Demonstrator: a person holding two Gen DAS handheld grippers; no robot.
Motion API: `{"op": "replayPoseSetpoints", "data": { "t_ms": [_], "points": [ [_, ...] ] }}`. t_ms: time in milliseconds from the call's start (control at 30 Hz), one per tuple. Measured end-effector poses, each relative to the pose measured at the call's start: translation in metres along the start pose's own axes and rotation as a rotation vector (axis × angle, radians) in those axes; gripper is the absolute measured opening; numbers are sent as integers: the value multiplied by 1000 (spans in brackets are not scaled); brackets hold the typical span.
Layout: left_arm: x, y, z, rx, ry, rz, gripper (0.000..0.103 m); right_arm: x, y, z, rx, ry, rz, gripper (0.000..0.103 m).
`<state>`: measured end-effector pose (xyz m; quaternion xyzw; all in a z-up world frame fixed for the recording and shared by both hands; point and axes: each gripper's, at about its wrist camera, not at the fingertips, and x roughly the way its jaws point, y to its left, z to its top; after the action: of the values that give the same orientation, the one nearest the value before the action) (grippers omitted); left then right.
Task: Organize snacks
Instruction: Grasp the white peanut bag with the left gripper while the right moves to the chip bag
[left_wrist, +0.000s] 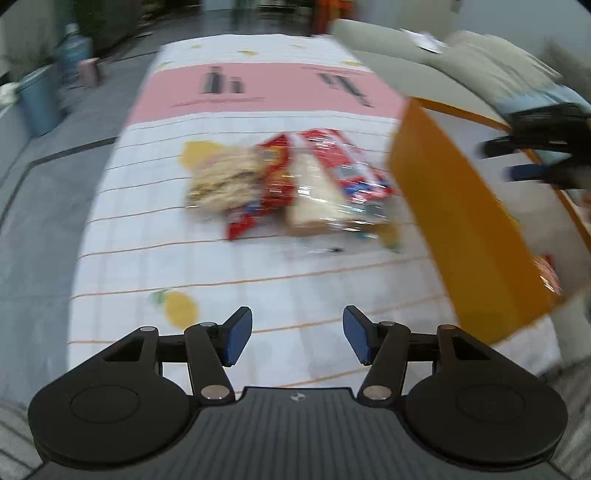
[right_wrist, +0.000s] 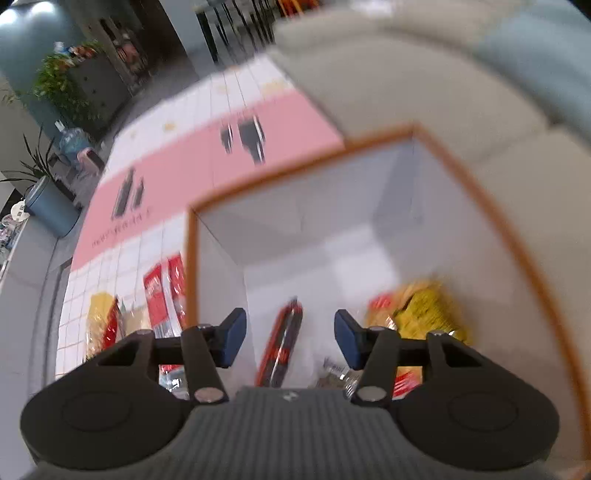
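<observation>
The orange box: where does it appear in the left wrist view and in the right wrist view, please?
Left wrist view: the orange box stands at the right side, its orange outer wall facing the camera, beside the snack pile.
Right wrist view: it fills the centre and right; we look down into its white inside, past the orange rim.
Shared landmark: the pink band on the mat.
</observation>
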<state>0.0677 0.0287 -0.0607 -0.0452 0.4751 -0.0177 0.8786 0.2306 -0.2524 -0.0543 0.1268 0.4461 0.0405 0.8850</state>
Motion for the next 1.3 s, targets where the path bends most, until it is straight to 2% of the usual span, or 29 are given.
{"op": "replayPoseSetpoints", "data": {
  "t_ms": [67,133,200,267,367,533,767,900,1000,1067,1133,1300],
  "points": [
    [0,11,3,-36,-8,47,68,-24,15,-3,-43,-70,28,59],
    [-1,24,9,-80,-15,81,68,-41,36,-9,-100,-112,108,69],
    [-1,37,16,-123,-26,101,68,-53,61,-20,-174,-134,191,73],
    [-4,48,21,-146,-47,120,68,-51,83,-30,-219,-129,238,78],
    [-4,57,37,-120,-52,128,70,-28,108,-42,-223,-53,289,78],
    [13,61,72,-41,-29,37,74,24,122,-60,-165,55,278,78],
    [74,57,108,-18,11,-4,79,58,109,-78,-111,112,281,78],
    [100,67,118,-56,26,-18,81,73,104,-80,-93,142,304,78],
    [111,74,124,-92,30,-47,87,80,105,-77,-86,144,328,78],
    [119,77,127,-104,26,-37,98,81,106,-72,-81,133,346,78],
    [126,83,126,-128,2,-22,103,83,108,-68,-76,129,366,78],
    [143,113,124,-285,58,-62,103,90,114,-67,-70,143,395,78]
  ]
}}
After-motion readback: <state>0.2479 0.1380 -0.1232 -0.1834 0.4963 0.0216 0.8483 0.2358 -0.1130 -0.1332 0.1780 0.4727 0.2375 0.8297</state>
